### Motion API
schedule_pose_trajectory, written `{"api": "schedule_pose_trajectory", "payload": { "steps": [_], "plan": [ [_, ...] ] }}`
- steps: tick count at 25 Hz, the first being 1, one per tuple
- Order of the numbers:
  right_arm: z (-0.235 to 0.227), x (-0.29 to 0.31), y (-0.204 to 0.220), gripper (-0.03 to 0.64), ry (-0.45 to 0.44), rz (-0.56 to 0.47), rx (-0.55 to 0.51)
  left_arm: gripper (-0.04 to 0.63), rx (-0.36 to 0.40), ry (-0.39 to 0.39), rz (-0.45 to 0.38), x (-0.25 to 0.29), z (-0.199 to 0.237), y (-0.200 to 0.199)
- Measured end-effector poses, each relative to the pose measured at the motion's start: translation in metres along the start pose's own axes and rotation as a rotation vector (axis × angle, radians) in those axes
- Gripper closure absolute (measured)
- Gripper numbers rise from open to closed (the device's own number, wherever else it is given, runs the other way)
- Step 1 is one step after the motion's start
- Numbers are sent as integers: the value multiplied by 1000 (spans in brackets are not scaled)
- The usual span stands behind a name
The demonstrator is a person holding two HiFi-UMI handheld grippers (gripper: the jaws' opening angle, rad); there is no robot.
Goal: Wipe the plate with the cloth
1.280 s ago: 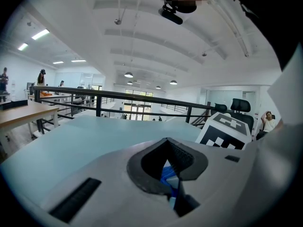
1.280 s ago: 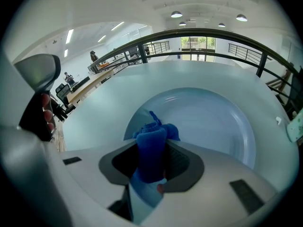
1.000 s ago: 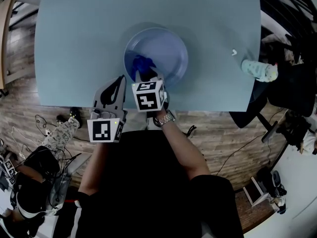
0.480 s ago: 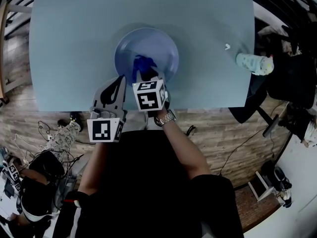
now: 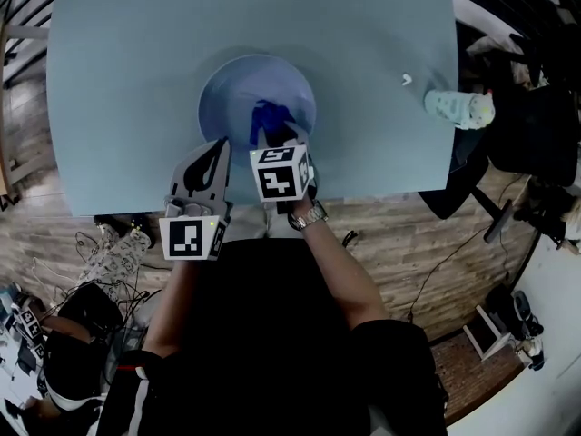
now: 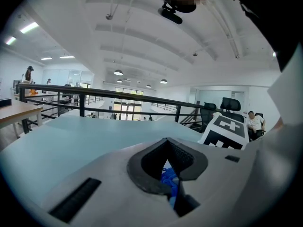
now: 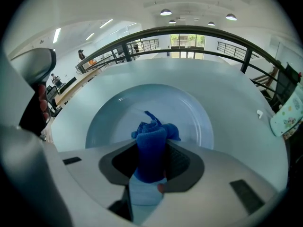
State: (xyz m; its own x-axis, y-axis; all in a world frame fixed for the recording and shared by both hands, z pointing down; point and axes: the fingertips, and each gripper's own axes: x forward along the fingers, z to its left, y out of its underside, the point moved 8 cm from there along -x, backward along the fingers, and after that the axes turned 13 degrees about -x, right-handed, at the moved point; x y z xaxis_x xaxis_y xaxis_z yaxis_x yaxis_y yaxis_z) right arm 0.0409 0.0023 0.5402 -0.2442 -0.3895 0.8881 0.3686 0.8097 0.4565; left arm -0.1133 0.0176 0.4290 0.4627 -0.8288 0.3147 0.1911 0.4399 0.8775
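Slid rightward over plate (image 5: 238,78) with cloth (image 5: 269,116) since prior frame.
Clamping blue cloth in right gripper (image 5: 273,138) near plate centre; holding left gripper (image 5: 218,148) closed, empty, beside rim.

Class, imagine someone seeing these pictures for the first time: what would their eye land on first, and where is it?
The bright blue cloth stands out first, pinched in the right gripper over the near part of the pale blue plate. That plate sits near the front edge of the grey-blue table, with the left gripper shut just to its left.
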Motion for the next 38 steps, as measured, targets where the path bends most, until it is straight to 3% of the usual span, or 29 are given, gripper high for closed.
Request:
{"api": "schedule_pose_trajectory", "payload": {
  "steps": [15, 24, 30, 38],
  "plan": [
    [-29, -6, 6, 497, 85, 38, 30, 595, 15, 38, 0, 8, -5, 1],
    [-28, -19, 3, 497, 127, -5, 55, 595, 16, 35, -8, -4, 0, -1],
    [-11, -25, 1, 497, 98, -42, 48, 595, 19, 4, -8, -18, 4, 2],
    [34, -15, -8, 497, -10, -66, -21, 595, 7, -40, -19, -40, 13, 7]
  ]
}}
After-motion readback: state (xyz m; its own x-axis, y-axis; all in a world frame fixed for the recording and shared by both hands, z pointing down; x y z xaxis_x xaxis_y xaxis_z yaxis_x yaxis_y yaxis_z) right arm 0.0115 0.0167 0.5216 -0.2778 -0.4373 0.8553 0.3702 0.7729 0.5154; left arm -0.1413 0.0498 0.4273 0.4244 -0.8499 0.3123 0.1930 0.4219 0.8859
